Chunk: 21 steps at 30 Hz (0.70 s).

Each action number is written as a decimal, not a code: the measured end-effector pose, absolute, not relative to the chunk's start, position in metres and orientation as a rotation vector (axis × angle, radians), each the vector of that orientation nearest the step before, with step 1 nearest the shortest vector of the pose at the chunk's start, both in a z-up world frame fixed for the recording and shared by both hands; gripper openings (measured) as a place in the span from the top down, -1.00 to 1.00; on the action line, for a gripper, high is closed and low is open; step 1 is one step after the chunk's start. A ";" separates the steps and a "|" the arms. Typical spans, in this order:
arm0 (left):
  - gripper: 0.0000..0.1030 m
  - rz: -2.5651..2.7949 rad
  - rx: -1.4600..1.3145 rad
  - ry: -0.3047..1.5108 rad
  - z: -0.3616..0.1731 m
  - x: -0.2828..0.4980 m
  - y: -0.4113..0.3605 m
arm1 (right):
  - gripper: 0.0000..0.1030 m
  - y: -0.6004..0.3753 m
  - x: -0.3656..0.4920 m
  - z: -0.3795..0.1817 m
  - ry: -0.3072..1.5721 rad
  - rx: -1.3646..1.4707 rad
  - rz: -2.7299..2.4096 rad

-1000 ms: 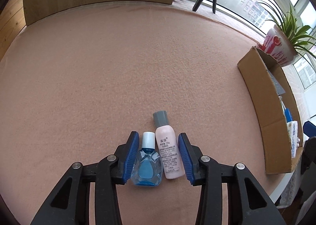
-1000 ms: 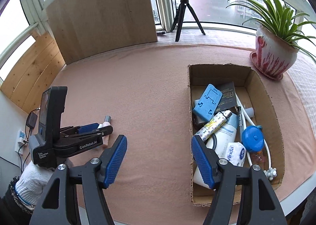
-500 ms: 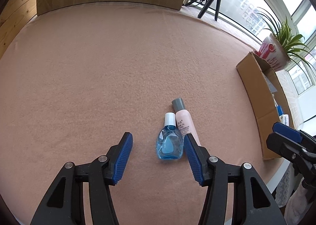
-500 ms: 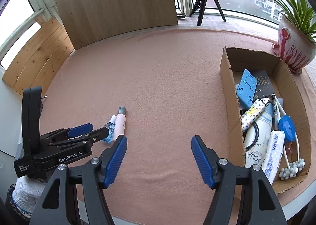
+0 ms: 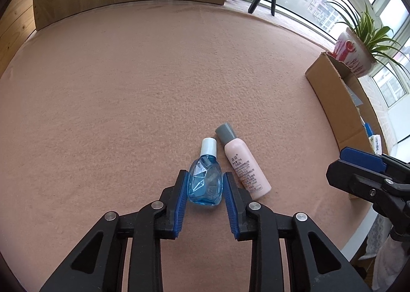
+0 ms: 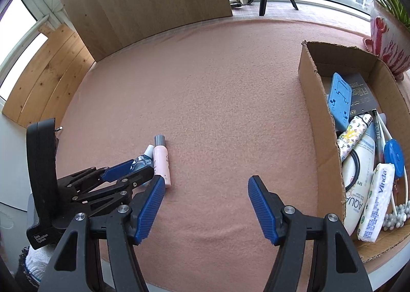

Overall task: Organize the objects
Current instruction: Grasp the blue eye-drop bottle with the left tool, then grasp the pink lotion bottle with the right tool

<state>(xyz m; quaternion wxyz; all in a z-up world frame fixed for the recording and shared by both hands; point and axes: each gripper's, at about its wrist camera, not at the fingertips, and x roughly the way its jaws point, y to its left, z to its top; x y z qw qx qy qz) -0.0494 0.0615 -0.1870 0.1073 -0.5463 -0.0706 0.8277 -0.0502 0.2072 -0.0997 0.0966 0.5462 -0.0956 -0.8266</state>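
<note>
While the left gripper (image 5: 205, 184) has just been closing, its blue pads sit against both sides of the small clear-blue glass bottle with a white cap (image 5: 205, 180) lying on the pink felt table cover (image 5: 153, 87). Just right of that bottle: pink plastic bottle with grey cap (image 5: 242, 161), touching. Right gripper (image 6: 205, 202) gapes empty. Far right of the bottle: brown cardboard box (image 6: 320, 117), filled.
</note>
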 end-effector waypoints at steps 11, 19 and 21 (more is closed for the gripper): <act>0.43 2.488 -1.618 -0.317 -0.186 -0.041 0.021 | -0.07 0.159 -0.077 -0.123 -0.159 1.655 -2.328; 0.43 2.492 -1.621 -0.371 -0.188 -0.036 0.007 | 0.24 0.135 -0.088 -0.140 -0.058 1.696 -2.294; 0.43 2.491 -1.621 -0.372 -0.188 -0.036 0.005 | 0.36 0.133 -0.090 -0.145 -0.049 1.714 -2.284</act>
